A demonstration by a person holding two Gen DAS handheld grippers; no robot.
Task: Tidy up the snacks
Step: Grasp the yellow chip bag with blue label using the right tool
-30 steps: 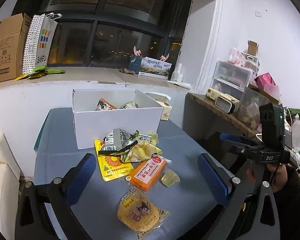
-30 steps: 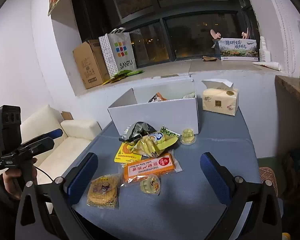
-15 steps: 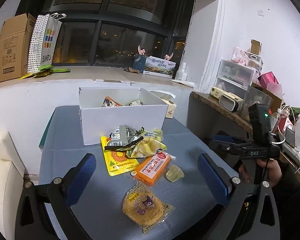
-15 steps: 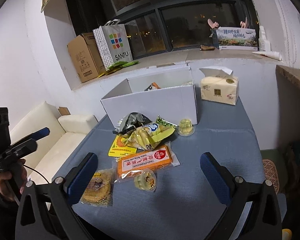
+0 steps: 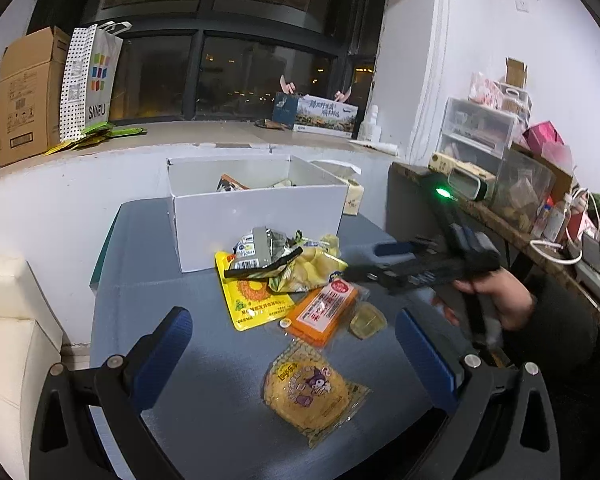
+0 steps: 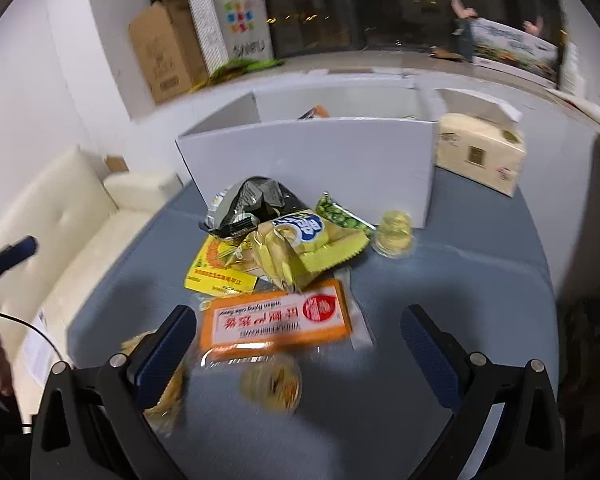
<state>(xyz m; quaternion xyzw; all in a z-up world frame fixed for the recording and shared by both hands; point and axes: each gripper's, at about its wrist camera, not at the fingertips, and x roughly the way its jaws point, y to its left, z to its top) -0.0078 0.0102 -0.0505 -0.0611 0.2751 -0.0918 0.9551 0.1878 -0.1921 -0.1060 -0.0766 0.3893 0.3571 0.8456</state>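
Approach step: right claw point(image 6: 298, 354) spread, empty, over orange snack pack point(image 6: 276, 322) on bench point(image 6: 480, 280). Left claw point(image 5: 292, 354) spread, idle. Next: descend, pinch, drop in white box point(image 6: 312, 160).

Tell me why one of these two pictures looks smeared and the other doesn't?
Right wrist view: motion blur smears the jelly cup and orange packet. Left wrist view: sharp, though the fisheye bends the window frame, and the dark glass mirrors a ceiling light.

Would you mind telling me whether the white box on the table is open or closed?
Open. The white box has no lid over it, and snack packets show above its front wall in both wrist views.
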